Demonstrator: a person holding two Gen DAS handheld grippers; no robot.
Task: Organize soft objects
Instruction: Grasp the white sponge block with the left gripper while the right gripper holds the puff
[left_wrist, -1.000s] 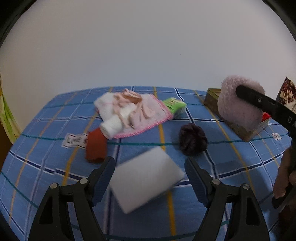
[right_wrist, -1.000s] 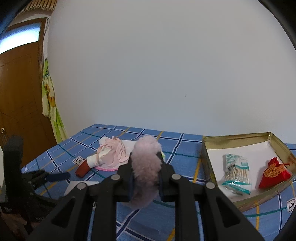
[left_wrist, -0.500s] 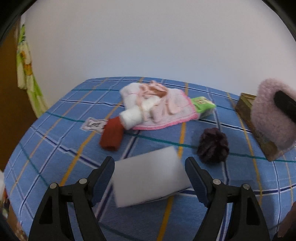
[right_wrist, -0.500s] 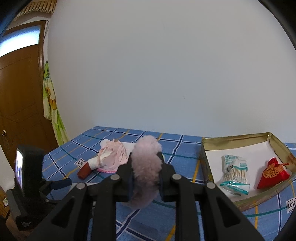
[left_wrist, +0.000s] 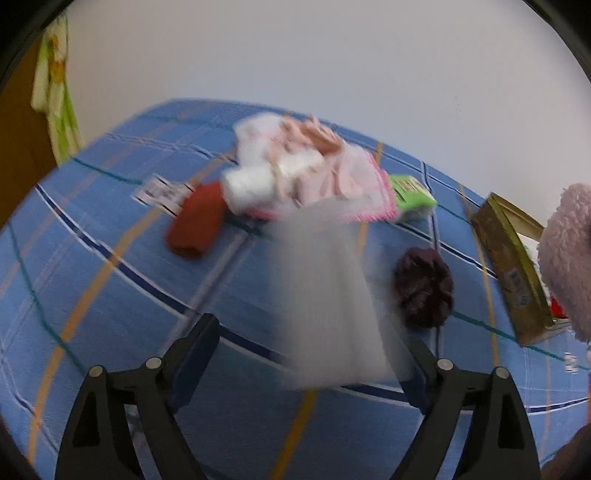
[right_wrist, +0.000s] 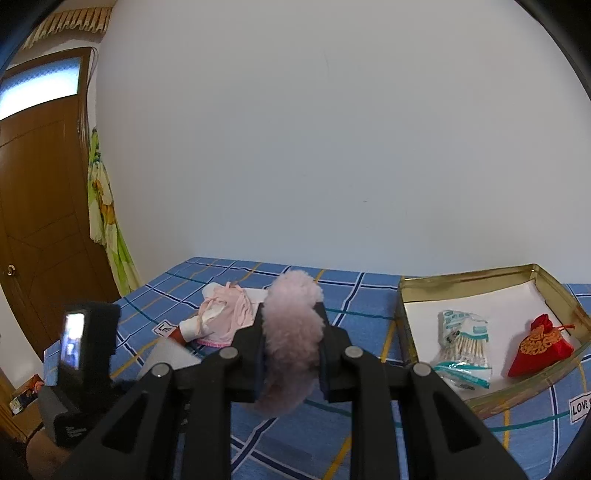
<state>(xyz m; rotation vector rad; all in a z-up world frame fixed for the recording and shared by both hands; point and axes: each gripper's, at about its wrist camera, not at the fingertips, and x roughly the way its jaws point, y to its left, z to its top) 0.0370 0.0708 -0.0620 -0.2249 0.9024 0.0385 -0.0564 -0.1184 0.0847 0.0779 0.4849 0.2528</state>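
Note:
A white foam block (left_wrist: 325, 295), blurred and tilted on end, hangs between the jaws of my left gripper (left_wrist: 306, 362). Those jaws are opening; the left finger (left_wrist: 195, 354) stands clear of the block. My right gripper (right_wrist: 291, 354) is shut on a pink fluffy pad (right_wrist: 291, 332), held above the blue checked cloth (right_wrist: 362, 295). The pad also shows at the right edge of the left wrist view (left_wrist: 565, 258). A gold tin tray (right_wrist: 406, 295) lies to the right with a cotton-swab bag (right_wrist: 463, 347) and a red pouch (right_wrist: 541, 347) inside.
On the cloth lie a dark purple scrunchie (left_wrist: 423, 293), a red roll (left_wrist: 195, 225), a heap of pink and white cloths (left_wrist: 306, 173) and a green pack (left_wrist: 410, 192). A wooden door (right_wrist: 40, 221) and a hanging green cloth (right_wrist: 103, 214) stand at the left.
The left view has rolled and dropped. The white block, earlier level between the left jaws, now stands tilted and blurred, and the jaws are wider. The right gripper and its pink pad have not moved.

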